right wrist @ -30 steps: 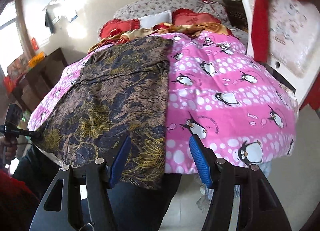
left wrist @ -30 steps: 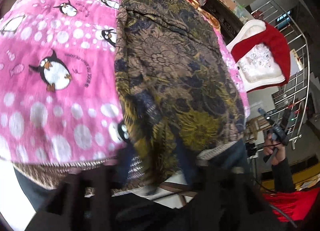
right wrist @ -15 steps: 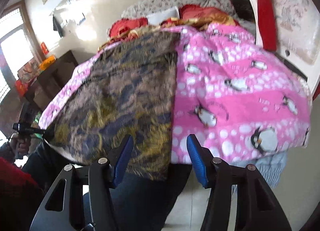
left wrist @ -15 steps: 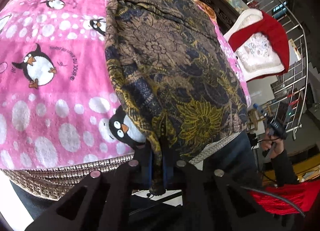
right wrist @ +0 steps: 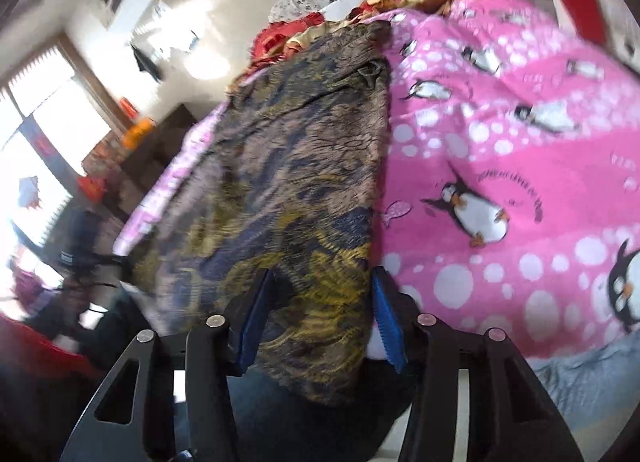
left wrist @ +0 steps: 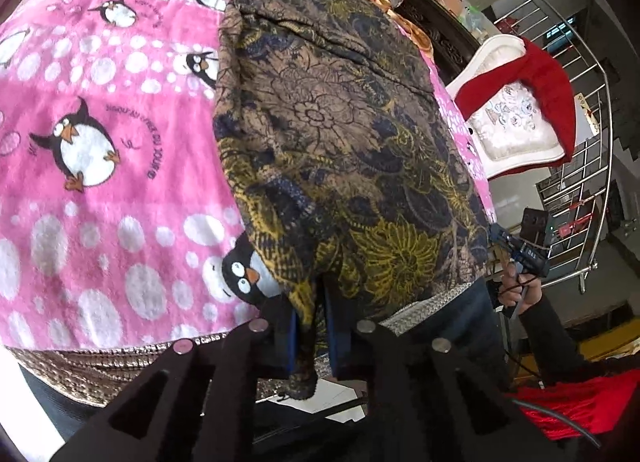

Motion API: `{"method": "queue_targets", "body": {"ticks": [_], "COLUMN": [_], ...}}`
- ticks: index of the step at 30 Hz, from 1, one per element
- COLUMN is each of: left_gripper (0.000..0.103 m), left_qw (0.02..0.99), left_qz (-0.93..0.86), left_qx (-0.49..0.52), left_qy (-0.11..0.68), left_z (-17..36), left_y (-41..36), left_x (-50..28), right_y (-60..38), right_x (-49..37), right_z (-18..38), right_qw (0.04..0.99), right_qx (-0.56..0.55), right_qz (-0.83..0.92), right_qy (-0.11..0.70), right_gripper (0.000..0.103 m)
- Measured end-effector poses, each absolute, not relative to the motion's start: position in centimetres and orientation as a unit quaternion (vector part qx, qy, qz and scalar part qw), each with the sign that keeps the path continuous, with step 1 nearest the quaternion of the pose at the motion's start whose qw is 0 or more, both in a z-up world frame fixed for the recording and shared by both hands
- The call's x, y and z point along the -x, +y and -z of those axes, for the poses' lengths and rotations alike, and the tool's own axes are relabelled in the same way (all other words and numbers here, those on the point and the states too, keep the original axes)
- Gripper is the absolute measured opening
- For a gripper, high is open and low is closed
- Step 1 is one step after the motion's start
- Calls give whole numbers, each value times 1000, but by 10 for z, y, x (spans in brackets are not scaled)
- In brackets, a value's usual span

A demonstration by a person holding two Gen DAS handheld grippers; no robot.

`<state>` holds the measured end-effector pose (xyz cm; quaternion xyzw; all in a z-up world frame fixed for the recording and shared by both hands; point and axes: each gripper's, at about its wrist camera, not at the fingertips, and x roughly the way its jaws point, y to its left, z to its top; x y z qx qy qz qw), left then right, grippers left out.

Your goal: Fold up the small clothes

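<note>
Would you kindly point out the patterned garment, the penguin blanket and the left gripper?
patterned garment [left wrist: 340, 134], left wrist view, middle of the cloth.
penguin blanket [left wrist: 104, 190], left wrist view, bare pink area.
left gripper [left wrist: 310, 326], left wrist view, between its fingertips.

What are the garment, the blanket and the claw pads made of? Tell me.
Garment: thin woven or knit cloth, matte, printed florals; it drapes and creases softly. Blanket: plush fleece, likely synthetic; fuzzy nap blurs the penguin print. Pads on the right claw: blue ribbed rubber or plastic, judging by the ridges; which one is unclear.
</note>
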<state>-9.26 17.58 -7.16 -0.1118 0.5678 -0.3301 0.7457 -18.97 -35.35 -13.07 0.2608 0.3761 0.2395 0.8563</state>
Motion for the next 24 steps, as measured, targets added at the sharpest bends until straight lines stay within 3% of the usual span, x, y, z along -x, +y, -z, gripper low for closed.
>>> {"method": "queue_targets", "body": {"ticks": [4,9,13,24], "left_gripper": [10,6,3,3], "left_qw": [739,742,754,796], "left_qz": [336,334,335,381], "left_qx": [127,133,134,187], "left_qy": [570,566,549,431], "left_z": [74,74,64,-28], "left_y": [178,181,184,233], "left_x": [91,92,98,120], "right_y": [-361,-356,-355,-352], "right_x": [194,191,197,232], "right_z": [142,147,134,13], "right_qw": [831,815,827,891], "right_qx": [-300,-320,-307,-206], "right_qz": [-275,-299,-290,-301], "right_qy": [380,379,371,270], "right_gripper": [26,26,5,3]}}
